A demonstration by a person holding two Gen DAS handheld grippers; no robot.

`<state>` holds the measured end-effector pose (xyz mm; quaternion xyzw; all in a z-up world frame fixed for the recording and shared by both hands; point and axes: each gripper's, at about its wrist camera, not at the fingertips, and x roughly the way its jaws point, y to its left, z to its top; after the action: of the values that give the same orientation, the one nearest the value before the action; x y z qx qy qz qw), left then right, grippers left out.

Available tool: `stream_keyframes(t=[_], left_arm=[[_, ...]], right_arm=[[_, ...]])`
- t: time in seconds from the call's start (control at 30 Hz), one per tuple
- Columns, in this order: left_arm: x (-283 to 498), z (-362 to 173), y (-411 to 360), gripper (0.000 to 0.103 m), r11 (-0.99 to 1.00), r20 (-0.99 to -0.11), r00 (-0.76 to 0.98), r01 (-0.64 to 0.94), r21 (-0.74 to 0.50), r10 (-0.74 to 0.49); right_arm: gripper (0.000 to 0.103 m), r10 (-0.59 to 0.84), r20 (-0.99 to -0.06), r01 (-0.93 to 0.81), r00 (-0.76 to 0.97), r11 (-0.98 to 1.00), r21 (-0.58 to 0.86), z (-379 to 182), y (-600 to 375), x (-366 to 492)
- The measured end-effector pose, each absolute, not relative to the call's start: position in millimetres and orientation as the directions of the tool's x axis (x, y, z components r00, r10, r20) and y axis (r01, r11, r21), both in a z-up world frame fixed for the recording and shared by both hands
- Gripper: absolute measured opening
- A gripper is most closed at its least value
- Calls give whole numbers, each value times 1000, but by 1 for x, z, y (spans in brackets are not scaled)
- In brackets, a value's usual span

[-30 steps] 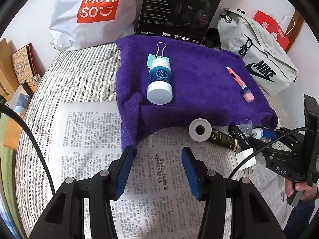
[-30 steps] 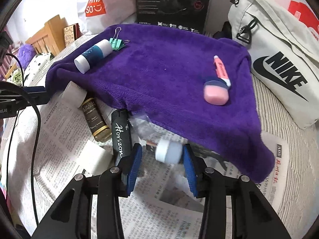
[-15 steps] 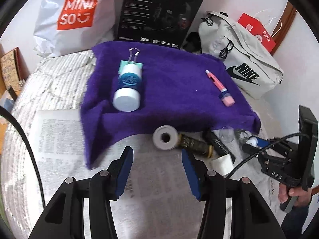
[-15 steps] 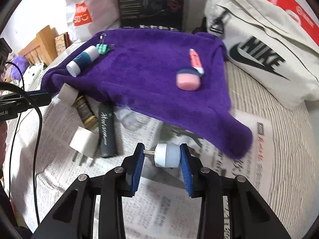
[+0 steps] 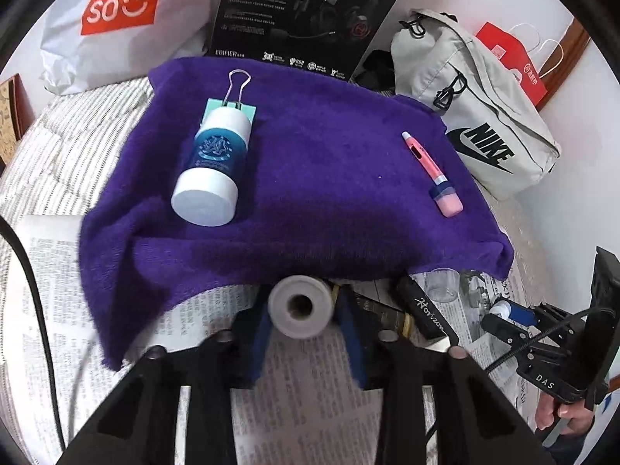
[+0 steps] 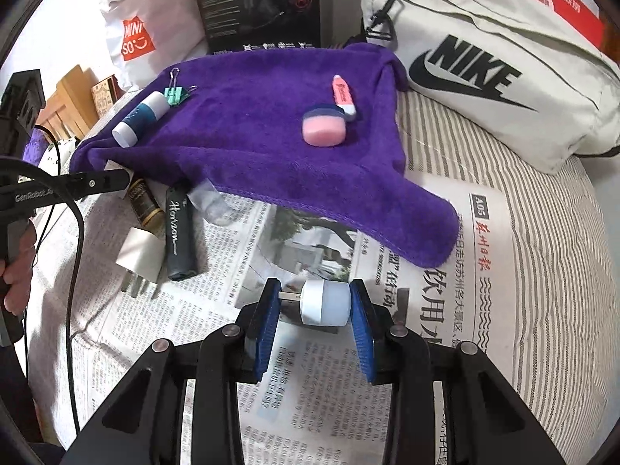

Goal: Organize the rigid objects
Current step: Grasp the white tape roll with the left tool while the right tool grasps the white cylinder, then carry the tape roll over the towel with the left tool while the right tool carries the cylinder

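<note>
Closing, left fingers (image 5: 267,333) clamp blurred roll (image 5: 301,306); right fingers (image 6: 358,317) clamp plug-light (image 6: 325,302).

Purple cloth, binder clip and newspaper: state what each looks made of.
Purple cloth: soft plush fabric, probably microfibre; fuzzy matte nap, stitched edge.
Binder clip: likely painted metal; thin shiny wire handles on a mint body.
Newspaper: thin matte newsprint; printed columns, creases.

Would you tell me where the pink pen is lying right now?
In the left wrist view, the pink pen lies on the right part of the purple towel, apart from the blue bottle and near the Nike bag.
</note>
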<state>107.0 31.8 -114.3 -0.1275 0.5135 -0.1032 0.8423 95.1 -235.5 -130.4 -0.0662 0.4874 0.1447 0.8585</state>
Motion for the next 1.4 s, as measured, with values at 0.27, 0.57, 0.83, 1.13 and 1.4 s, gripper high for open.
stream_keyframes(t=[0.27,0.57,0.83,1.13,1.4], left_arm=[[91,-106,39,28,979,-867,456,58,-195,-200],[89,-111,44,27,993,-882,456,64,-103,-121],[95,-115,44,28,989,-864,481,65,-135,-150],[102,-118,40,36,987,-851,500,73,-141,-158],[98,-114,45,27,987,-846,509,75,-142,-161]], right_arm=[[36,183,-856,-312,483,950,28,-131,-238,94],[36,191,-854,-315,483,948,34,-132,-233,94],[36,191,-855,-315,481,949,35,-133,-234,94],[36,188,-855,-318,483,948,29,-133,-233,95],[36,190,-855,-316,482,948,33,-134,-233,95]])
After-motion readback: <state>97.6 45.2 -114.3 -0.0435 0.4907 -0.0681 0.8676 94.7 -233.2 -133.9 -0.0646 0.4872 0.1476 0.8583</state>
